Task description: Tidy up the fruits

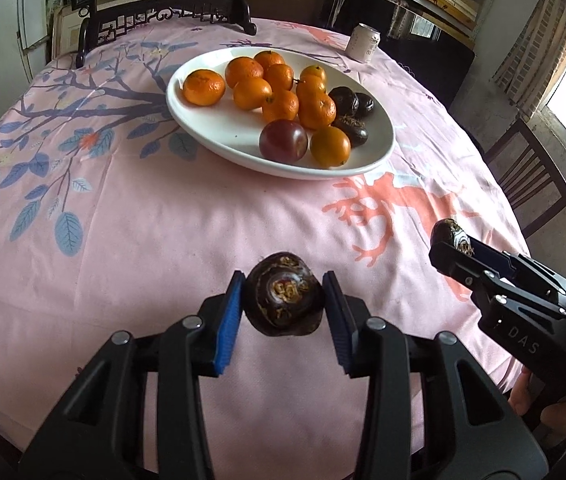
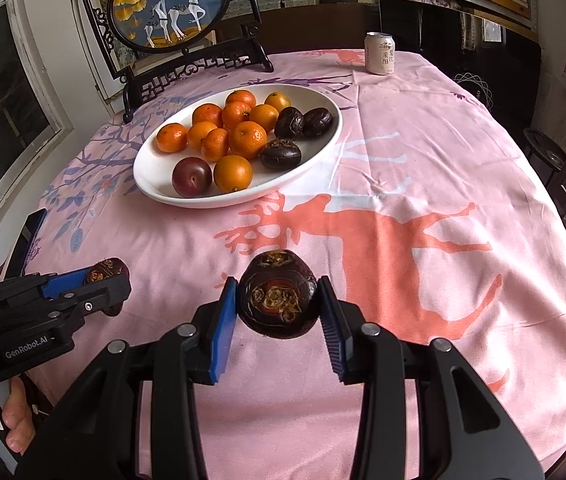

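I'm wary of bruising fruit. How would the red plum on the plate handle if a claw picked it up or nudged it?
The plum looks round and glossy, so it would probably roll if nudged and might slip between pads. It sits near the white plate rim, beside an orange fruit, which may limit rolling.

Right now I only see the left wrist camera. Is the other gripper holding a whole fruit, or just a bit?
Observer: A whole one. The right wrist view shows a dark round fruit clamped between the jaws of the right gripper.
Operator: My picture cuts off the round frame at the back. What's in it?
Observer: The round frame holds white deer on a blue background with yellow leaves.
Operator: Can you see who is holding my gripper?
Observer: Only a hand, wrapped around the handle below the left gripper.
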### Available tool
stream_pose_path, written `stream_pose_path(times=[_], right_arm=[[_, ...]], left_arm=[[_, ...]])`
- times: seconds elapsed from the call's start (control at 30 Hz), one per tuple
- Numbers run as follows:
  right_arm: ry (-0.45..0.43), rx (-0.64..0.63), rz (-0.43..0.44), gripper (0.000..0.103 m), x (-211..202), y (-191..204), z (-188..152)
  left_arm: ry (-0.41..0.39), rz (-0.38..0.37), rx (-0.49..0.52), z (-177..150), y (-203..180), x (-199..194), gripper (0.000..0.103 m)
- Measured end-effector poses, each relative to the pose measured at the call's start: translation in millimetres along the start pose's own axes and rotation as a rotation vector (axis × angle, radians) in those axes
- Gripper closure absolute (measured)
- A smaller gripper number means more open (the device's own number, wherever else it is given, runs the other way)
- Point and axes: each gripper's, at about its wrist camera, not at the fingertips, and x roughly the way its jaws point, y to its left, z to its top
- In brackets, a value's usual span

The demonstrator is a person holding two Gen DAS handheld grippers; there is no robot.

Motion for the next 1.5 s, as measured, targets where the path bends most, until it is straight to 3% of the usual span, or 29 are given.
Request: stream_pose_path(times=[0.17,0.33,0.5,0.6,0.87,0.9,0.93,0.97,1.03,1.1,1.27,1.4,1.5], right_arm=[[0.014,-0.010,0.023,0.063,5.9,5.1,10.2],[-0.025,-0.067,0.048,0.063,9.4,18.7,54.5],[-0.034,-0.098,0.019,0.063,41.9,24.3,106.8],[-0.014,-0.090,0.010,0.063,64.5,17.3,124.1],[0.014,-0.089,-0.001,0.059,90.8,13.0,134.5],[0.006,-0.089,-0.012,0.041,91.5,12.5,135.3],[-0.010,-0.094,-0.035,0.030,90.5,13.0,135.5],[-0.029,-0.103,-0.061,0.028,87.8,13.7,134.8],[-0.051,-0.122,-0.085,0.013,80.9,15.0,132.3],[-0.087,-0.125,-0.099,0.002,70.6,14.4,125.9],[-0.095,-0.096,-0.195,0.001,50.2,10.7,101.5],[-0.073,-0.054,-0.201,0.001,41.3,1.7,78.7],[-0.042,-0.027,-0.208,0.001,40.6,-3.5,66.0]], left_arm=[[-0.034,0.015,0.003,17.2,5.9,-9.2,0.063],[-0.104,0.077,0.017,73.9,13.7,-11.1,0.063],[-0.078,0.092,0.003,132.1,21.3,25.5,0.063],[-0.042,0.088,-0.013,147.5,26.4,50.5,0.063],[-0.004,0.083,-0.017,156.3,36.0,77.7,0.062],[-0.007,0.094,-0.015,156.4,36.5,79.0,0.061],[-0.017,0.105,-0.013,156.5,37.0,78.5,0.048],[-0.030,0.117,-0.010,156.4,37.0,76.3,0.023],[-0.100,0.145,-0.003,153.8,35.6,64.0,0.009],[-0.150,0.178,0.024,149.7,31.9,53.7,0.006],[-0.145,0.180,0.034,129.8,24.2,42.9,0.002],[-0.139,0.207,0.036,107.9,18.3,33.4,0.002],[-0.120,0.186,0.012,91.3,19.3,28.2,0.002]])
